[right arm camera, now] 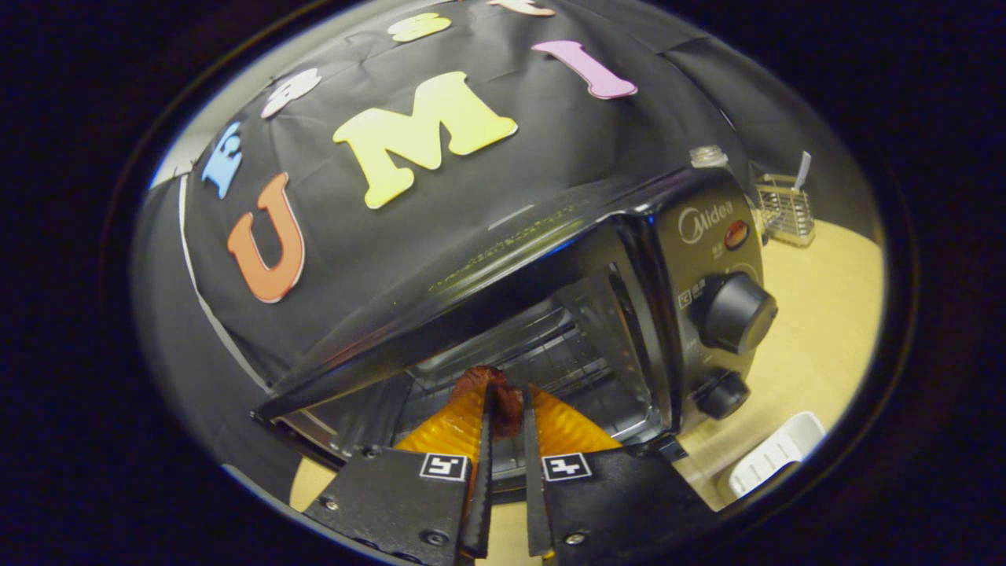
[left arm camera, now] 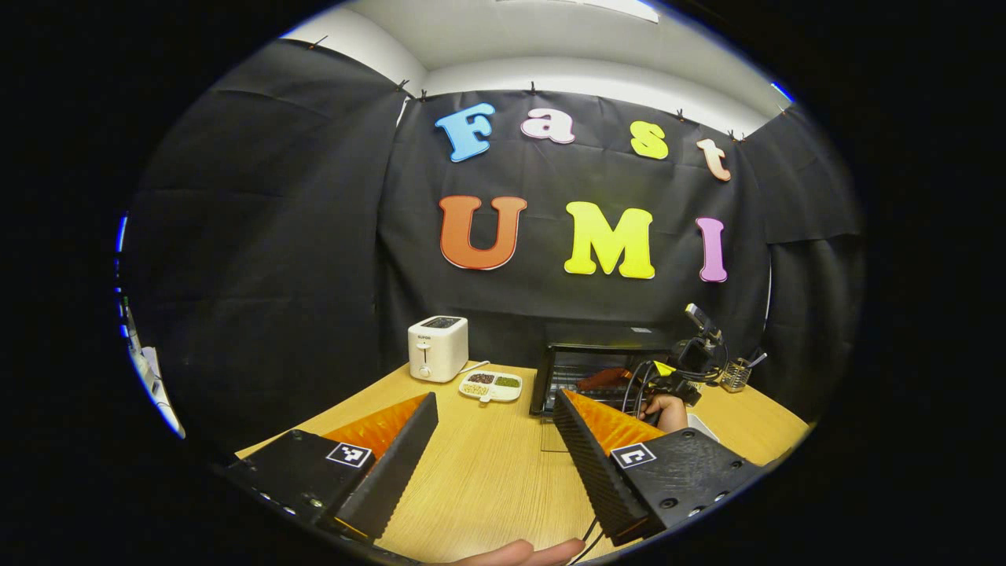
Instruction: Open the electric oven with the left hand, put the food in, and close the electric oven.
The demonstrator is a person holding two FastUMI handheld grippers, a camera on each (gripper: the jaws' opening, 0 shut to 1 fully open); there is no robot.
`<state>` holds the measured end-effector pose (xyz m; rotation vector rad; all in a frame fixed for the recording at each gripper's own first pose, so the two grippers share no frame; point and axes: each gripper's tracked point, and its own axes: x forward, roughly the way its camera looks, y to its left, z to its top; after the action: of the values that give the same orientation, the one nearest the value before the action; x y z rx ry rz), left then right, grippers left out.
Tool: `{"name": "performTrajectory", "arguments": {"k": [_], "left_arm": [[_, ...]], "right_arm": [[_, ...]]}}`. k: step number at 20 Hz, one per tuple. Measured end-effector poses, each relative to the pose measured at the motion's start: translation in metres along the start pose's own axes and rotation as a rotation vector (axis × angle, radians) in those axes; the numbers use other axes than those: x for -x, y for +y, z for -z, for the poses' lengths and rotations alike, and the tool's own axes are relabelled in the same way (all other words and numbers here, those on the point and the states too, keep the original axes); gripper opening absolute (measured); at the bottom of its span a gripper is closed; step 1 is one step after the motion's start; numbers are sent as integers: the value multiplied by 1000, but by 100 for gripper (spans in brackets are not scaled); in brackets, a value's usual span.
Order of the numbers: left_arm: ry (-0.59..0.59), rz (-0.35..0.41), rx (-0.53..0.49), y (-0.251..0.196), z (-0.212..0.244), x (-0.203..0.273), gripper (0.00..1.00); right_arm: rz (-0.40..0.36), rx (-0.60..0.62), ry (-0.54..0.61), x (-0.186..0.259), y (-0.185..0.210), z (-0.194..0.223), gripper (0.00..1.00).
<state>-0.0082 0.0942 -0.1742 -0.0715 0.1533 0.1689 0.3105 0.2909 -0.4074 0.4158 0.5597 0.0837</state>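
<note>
Reddish-brown food, seemingly soft and light, sits pinched at its near end by the right tool inside the open electric oven, while the left tool gapes wide.

A white toaster stood at the far left of the wooden worktop. Just right of it lay a white divided dish holding small foods. A wire basket sat far right.
</note>
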Motion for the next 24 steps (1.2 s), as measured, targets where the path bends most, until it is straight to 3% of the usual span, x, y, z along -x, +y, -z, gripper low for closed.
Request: {"name": "performTrajectory", "arguments": {"k": [2, 5, 8, 10, 13, 19, 24], "left_arm": [[-2, 4, -7, -6, 0, -3, 95], [8, 23, -12, -17, 3, -4, 94], [26, 26, -12, -21, 7, -6, 94], [35, 30, -21, -25, 10, -3, 94], [51, 29, -31, -29, 14, -1, 95], [63, 63, -38, -51, 11, 0, 94], [80, 79, -40, -66, 22, -20, 95]], "right_arm": [[55, 100, 28, 0, -12, 5, 29], [15, 125, 14, 6, -8, -4, 31], [-22, 159, 1, 37, -5, -10, 65], [-56, 186, 18, 56, -2, -10, 73], [-100, 236, 14, 94, 1, -14, 75], [-178, 325, -103, 190, 1, -47, 99], [-195, 401, -234, 288, -21, -78, 98]]}}
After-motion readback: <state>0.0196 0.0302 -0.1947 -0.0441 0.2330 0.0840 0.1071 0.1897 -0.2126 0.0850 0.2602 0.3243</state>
